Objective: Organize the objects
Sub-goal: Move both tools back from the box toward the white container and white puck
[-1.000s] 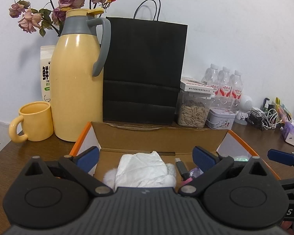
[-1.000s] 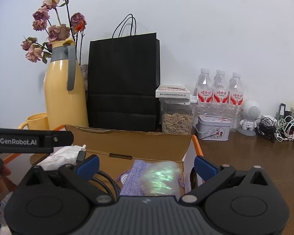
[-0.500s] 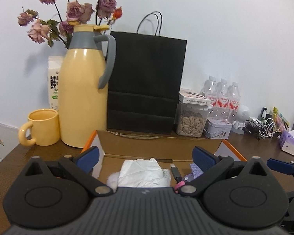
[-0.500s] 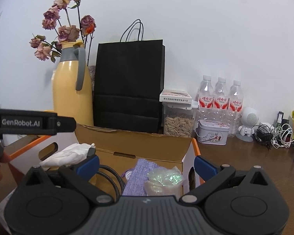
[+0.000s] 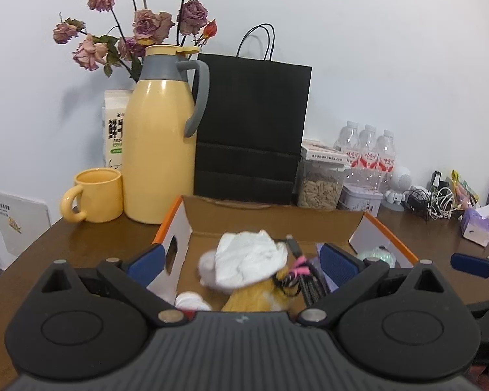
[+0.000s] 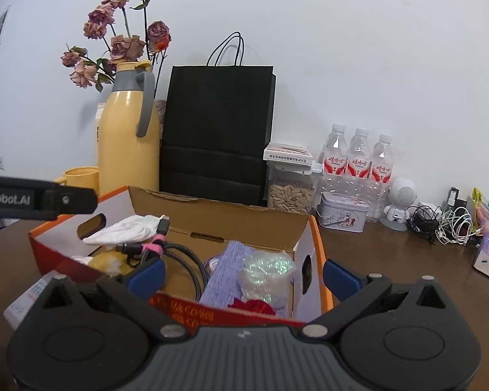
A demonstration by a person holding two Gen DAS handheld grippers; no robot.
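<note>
1. Both your tongs are spread wide and pinch nothing: left tongs [image 5: 241,257] and right tongs [image 6: 244,272] hover at the near side of the cardboard box [image 6: 244,224] on the worktop [image 5: 91,238].
2. The box holds the task's things: white cloth [image 5: 249,257] on top at the left, braided cable [image 6: 182,257] in the middle, purple pouch [image 6: 225,273] and iridescent wrap [image 6: 265,268] at the right.
3. Cloth: likely light, limp, won't slip. Pinch a bunched fold, not a flat edge.
4. Cable: springy and likely to snag. Grab at the pink tie [image 6: 156,244], where the loops are bundled.
5. Wrap: probably crinkly and slick. Take it with a deep bite.
6. Yellow soft thing [image 5: 254,296] lies under the cloth; can't tell what it is.
</note>
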